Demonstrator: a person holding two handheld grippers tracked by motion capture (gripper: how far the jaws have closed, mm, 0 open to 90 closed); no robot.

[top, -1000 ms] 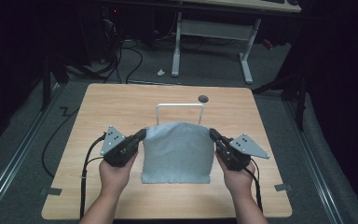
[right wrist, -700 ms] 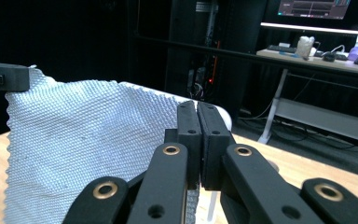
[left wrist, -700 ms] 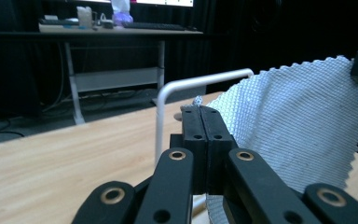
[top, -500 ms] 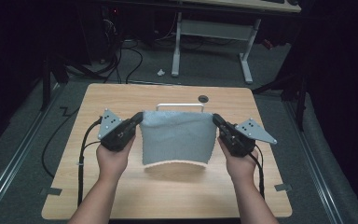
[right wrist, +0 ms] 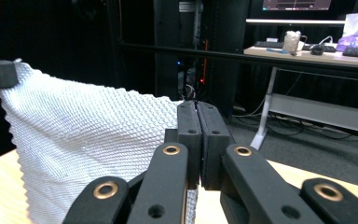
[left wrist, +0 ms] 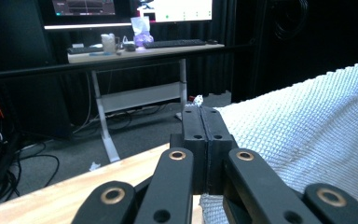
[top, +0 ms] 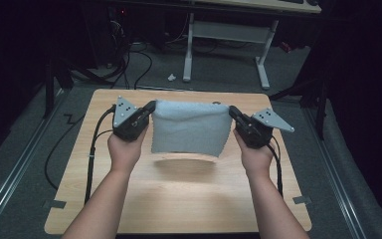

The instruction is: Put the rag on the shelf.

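Both grippers, left gripper (top: 150, 107) and right gripper (top: 232, 110), are matte black with brass-ringed pivot holes, grey three-cornered screw-dotted plates on top and trailing black cables; the forearms are sleeveless.

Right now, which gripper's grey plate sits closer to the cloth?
The left gripper: its grey plate sits nearer the cloth; the right gripper plate juts outward.

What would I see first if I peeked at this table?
A pale blue towel hangs in the air above the middle of the wooden table, stretched between two grippers. The left gripper pinches its left top corner and the right gripper its right top corner, both jaws closed.
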